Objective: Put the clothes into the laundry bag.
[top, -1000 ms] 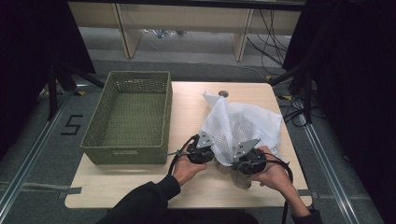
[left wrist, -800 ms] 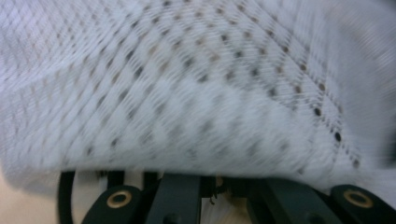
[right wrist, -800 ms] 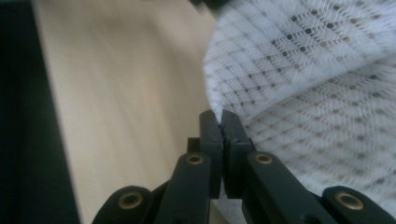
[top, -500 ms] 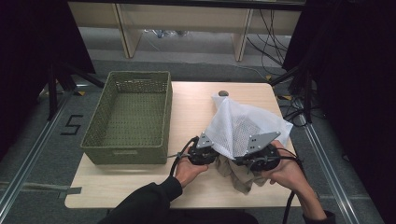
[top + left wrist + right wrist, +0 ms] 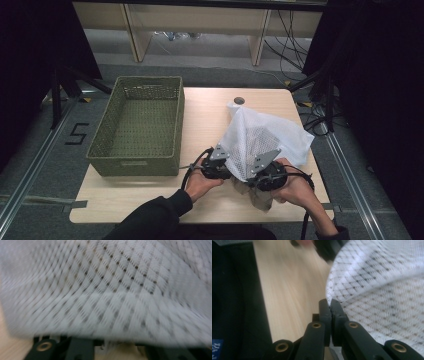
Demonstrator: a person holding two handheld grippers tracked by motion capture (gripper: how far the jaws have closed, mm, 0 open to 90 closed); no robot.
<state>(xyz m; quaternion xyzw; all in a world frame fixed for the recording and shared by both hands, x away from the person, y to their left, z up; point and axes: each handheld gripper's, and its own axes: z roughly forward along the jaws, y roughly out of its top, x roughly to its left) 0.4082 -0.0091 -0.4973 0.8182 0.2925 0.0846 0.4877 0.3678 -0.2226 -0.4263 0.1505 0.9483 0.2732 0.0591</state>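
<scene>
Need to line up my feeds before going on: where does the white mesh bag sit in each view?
High view: the white mesh bag lies right of centre on the wooden table, just beyond both grippers.
Left gripper view: the bag drapes across the frame, above the jaws.
Right gripper view: the bag is on the right, its edge at the closed jaws.
Shared landmark: the pale wooden tabletop.
</scene>
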